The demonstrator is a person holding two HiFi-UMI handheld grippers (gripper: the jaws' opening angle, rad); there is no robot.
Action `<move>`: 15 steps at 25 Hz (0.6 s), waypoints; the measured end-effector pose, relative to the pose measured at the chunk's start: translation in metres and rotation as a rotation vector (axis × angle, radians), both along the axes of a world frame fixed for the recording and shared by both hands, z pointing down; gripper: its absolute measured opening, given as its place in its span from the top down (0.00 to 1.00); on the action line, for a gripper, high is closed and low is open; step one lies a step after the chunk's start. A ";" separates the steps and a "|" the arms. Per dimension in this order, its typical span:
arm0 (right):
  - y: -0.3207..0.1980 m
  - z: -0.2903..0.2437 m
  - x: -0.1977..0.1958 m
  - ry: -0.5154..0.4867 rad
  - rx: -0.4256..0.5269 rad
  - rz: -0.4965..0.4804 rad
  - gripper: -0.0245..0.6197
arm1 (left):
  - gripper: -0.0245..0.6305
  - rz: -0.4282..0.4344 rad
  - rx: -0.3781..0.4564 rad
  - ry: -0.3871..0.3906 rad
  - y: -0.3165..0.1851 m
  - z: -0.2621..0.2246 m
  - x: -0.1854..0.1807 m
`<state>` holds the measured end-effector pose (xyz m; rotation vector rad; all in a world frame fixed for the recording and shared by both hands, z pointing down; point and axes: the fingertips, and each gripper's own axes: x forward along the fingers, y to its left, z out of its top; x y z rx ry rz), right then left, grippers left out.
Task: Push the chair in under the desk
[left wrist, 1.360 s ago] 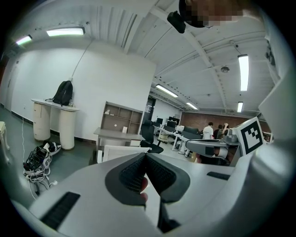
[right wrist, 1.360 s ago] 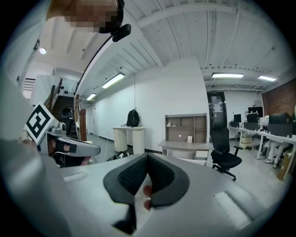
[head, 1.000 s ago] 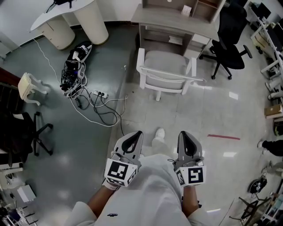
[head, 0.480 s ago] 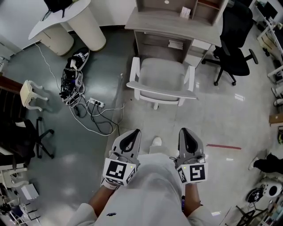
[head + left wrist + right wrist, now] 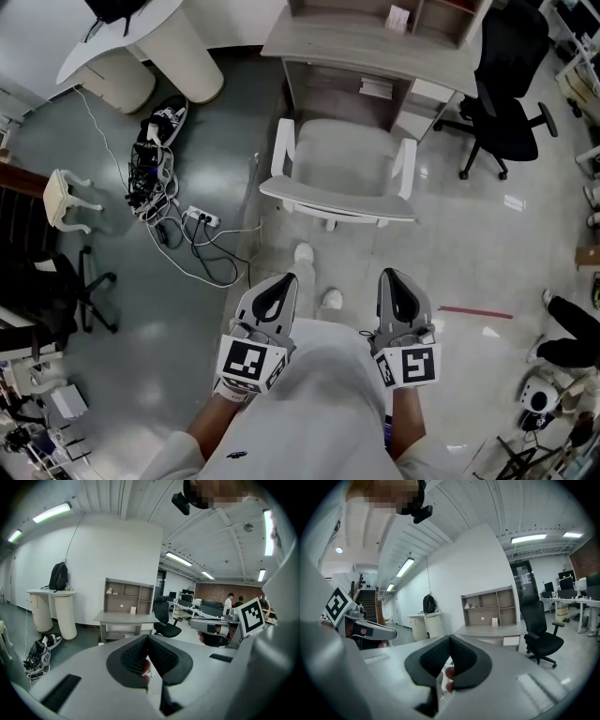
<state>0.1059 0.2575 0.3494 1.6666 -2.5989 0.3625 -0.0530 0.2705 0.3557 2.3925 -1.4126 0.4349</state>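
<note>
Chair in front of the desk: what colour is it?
The chair is white and pale grey, clearest in the head view.

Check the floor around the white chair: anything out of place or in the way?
Yes. A loose tangle of cables with a power strip sprawls on the floor just left of the white chair, running to a heap of gear. The chair itself stands upright, pulled out from the desk.

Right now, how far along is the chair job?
Nothing done yet: the chair stands out in front of the desk. In hand: the left gripper and right gripper, both shut and empty, are short of its back, not touching. Left: reach the back and push it under.
</note>
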 end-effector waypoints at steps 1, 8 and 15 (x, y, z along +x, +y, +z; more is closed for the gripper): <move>-0.004 0.002 0.001 0.003 -0.004 0.000 0.95 | 0.95 0.002 -0.001 0.004 -0.005 0.002 0.001; -0.053 0.004 -0.009 0.036 -0.004 0.011 0.95 | 0.95 0.032 0.017 0.039 -0.066 0.006 -0.001; -0.118 -0.003 -0.028 0.064 -0.012 0.028 0.94 | 0.95 0.083 0.044 0.068 -0.145 -0.006 -0.013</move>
